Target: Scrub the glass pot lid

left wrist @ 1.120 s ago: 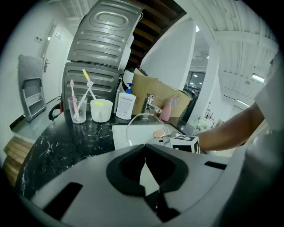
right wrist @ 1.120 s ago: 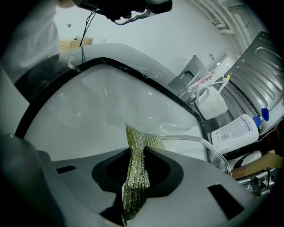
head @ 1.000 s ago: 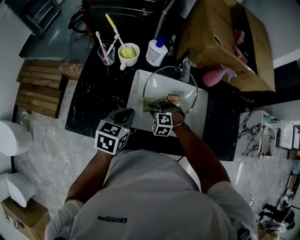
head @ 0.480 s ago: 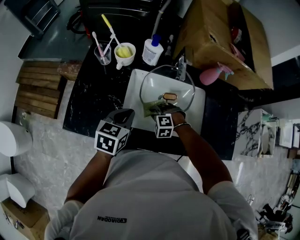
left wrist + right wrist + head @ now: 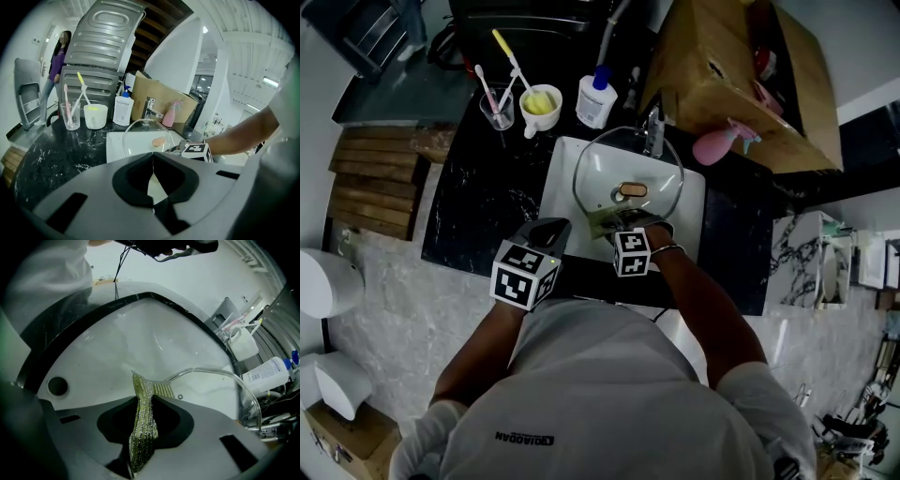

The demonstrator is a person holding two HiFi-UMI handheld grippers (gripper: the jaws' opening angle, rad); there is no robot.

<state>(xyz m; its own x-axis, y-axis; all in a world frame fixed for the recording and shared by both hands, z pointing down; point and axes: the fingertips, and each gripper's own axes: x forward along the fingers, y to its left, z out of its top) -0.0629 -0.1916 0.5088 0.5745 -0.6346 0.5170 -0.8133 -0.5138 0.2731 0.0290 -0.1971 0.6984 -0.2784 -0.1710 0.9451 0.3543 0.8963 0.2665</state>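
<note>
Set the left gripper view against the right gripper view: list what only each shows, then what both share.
Only the left gripper view: the left gripper, shut on nothing, the brown knob, the faucet and a pink spray bottle. Only the right gripper view: the right gripper, jaws shut on the cloth, and the overflow hole. Both: the glass lid, the white sink, the soap bottle and the mug.

lid [image 5: 619, 167] in sink [image 5: 558, 202], bottle [image 5: 592, 99] behind
</note>
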